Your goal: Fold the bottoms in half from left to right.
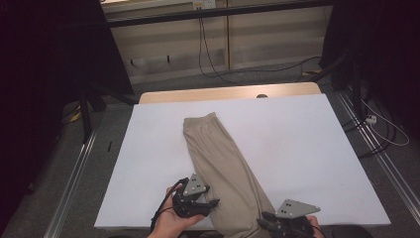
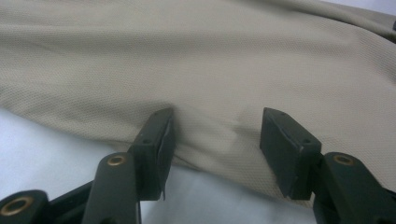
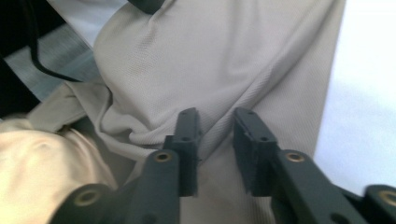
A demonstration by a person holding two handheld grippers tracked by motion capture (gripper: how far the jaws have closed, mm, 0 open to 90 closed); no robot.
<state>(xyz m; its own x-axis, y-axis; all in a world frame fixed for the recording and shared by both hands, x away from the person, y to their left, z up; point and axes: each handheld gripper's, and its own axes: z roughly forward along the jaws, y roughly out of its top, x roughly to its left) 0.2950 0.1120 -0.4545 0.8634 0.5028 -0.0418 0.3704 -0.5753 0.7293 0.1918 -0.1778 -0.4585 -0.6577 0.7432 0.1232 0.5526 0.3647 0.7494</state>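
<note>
At the near edge of the worktop (image 1: pixel 307 148), both claws, left (image 2: pixel 215 135) wide and right (image 3: pixel 215 135) narrower, straddle the beige trousers (image 1: pixel 218 158), each seemingly needing to pinch next.

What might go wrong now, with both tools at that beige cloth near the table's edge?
The beige cloth already hangs over the near edge of the table, so a tug could slide it off. The left tool stands open over flat fabric and may pinch nothing. The right tool, part open over a fold, may catch several layers.
</note>
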